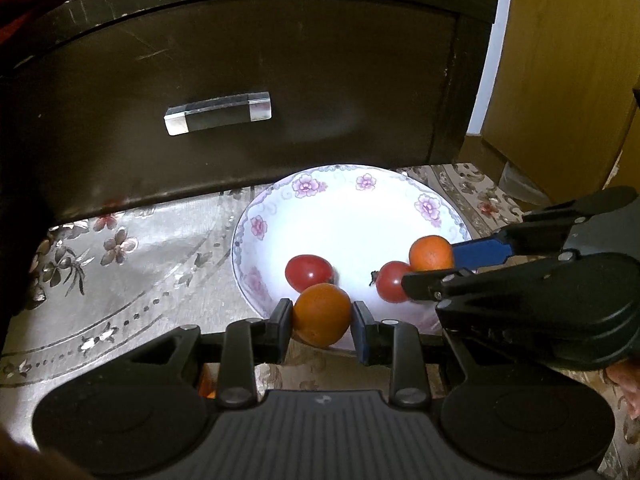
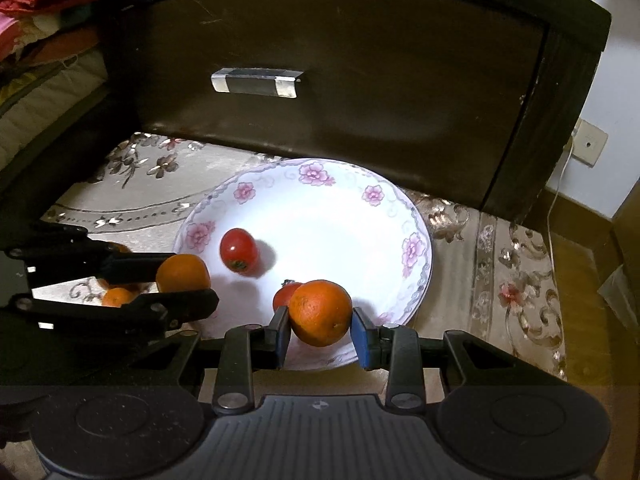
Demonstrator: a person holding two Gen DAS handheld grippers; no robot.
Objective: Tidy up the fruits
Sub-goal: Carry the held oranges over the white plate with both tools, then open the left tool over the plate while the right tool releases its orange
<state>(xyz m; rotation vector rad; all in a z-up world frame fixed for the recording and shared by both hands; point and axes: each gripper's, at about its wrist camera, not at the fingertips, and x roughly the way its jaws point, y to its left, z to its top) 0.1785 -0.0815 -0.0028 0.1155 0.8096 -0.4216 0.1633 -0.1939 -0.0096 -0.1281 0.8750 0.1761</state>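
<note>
A white plate with pink flowers lies on a floral cloth and holds two red tomatoes. My left gripper is shut on an orange over the plate's near rim. My right gripper comes in from the right, shut on a second orange above the plate. In the right wrist view, the right gripper clamps its orange over the plate. One tomato lies free; the other is half hidden behind it. The left gripper holds its orange at the left rim.
A dark drawer front with a glass handle stands right behind the plate. Two more oranges lie on the cloth left of the plate, behind the left gripper. A wooden cabinet and a wall socket with a cable are to the right.
</note>
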